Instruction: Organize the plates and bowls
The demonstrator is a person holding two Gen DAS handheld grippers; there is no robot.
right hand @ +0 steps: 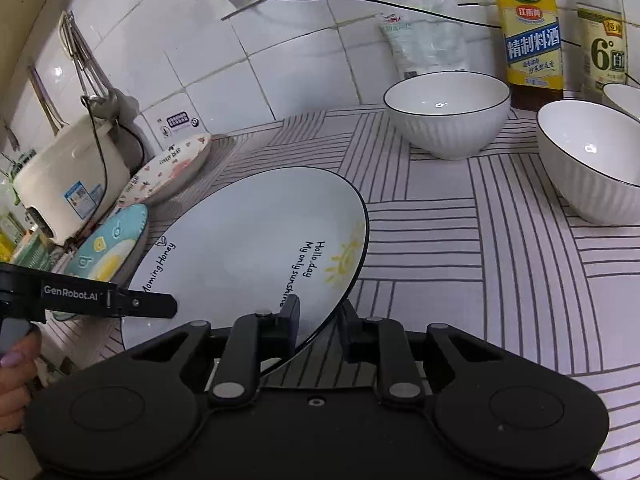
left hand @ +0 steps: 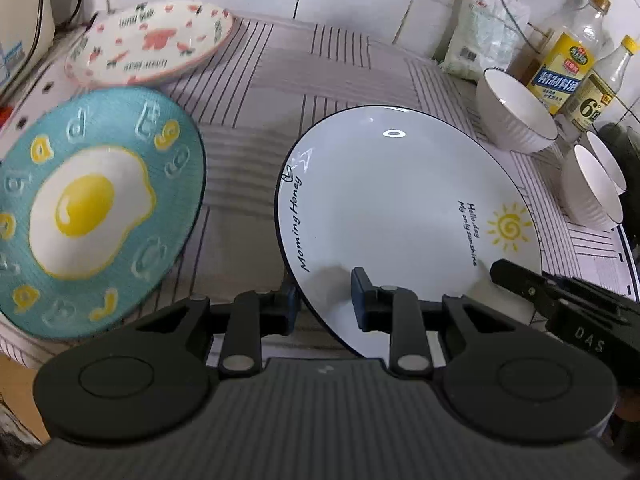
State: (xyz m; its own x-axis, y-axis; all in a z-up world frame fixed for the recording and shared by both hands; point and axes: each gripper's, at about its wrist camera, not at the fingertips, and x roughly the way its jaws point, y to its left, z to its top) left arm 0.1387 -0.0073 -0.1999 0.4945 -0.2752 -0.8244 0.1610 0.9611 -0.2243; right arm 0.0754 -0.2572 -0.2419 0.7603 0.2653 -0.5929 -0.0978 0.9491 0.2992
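Note:
A white plate with a sun drawing point(left hand: 400, 208) point(right hand: 256, 248) sits on the striped cloth. My left gripper point(left hand: 325, 300) straddles its near left rim, one finger over the plate and one outside. My right gripper point(right hand: 320, 320) straddles its near right rim the same way. Both jaws stand a little apart around the rim; firm contact is not clear. A teal fried-egg plate point(left hand: 92, 208) point(right hand: 108, 248) lies to the left, a pink-patterned plate point(left hand: 152, 40) point(right hand: 168, 172) behind it. Three white ribbed bowls point(left hand: 516, 116) point(right hand: 448, 112) point(right hand: 592, 160) stand at the right.
Two bottles point(left hand: 568, 60) point(right hand: 528, 32) and a plastic bag point(right hand: 424, 40) stand against the tiled wall behind the bowls. A cream rice cooker point(right hand: 68, 176) sits far left beside the plates. A cable point(right hand: 360, 0) runs along the wall.

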